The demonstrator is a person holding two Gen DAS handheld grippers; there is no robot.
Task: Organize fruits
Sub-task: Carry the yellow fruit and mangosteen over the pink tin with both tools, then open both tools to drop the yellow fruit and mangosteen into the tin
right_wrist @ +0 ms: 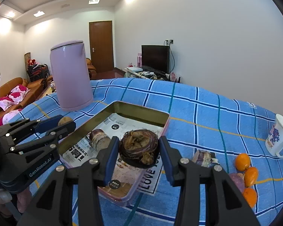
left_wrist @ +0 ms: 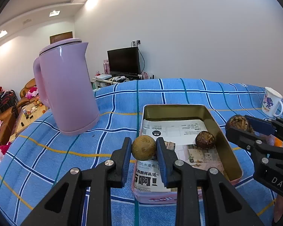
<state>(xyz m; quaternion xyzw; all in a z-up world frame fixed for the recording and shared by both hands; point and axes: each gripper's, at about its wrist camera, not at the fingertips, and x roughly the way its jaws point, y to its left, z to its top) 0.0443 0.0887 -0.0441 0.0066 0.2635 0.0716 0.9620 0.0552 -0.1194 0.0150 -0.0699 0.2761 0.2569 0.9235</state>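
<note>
A small round tan-brown fruit with a rough matt skin (left_wrist: 143, 147) sits clamped between the blue pads of the left gripper (left_wrist: 143, 150), whose jaws are drawn in tight on it. From these tongs the rectangular metal tin with a gold inside and pink outer wall (left_wrist: 234, 162) lies just ahead and a little to the right, so the fruit hangs about over the tin's near left corner; judging by that, a short push forward and right would bring it over the open floor. The fruit is near enough round, so no long axis matters.

The right gripper (right_wrist: 138, 151) is partly closed on a larger dark purple-brown bulb-shaped fruit with a dry, fibrous crown (right_wrist: 138, 146), held over the tin's right half with the crown facing the camera. Both tongs are at the tin; the right one looks further in over it.

Inside the tin, a printed paper sheet (left_wrist: 171, 131) lines the floor, and one more dark purplish-brown fruit (left_wrist: 204, 140) rests on it toward the right wall, ahead of the left tongs.

Beyond the right tongs' right finger, on the blue checked tablecloth (right_wrist: 207, 116), lie three small oranges (right_wrist: 242, 162), with a white printed mug (right_wrist: 279, 137) further off. A tall lilac kettle (left_wrist: 66, 88) stands left of the tin.
</note>
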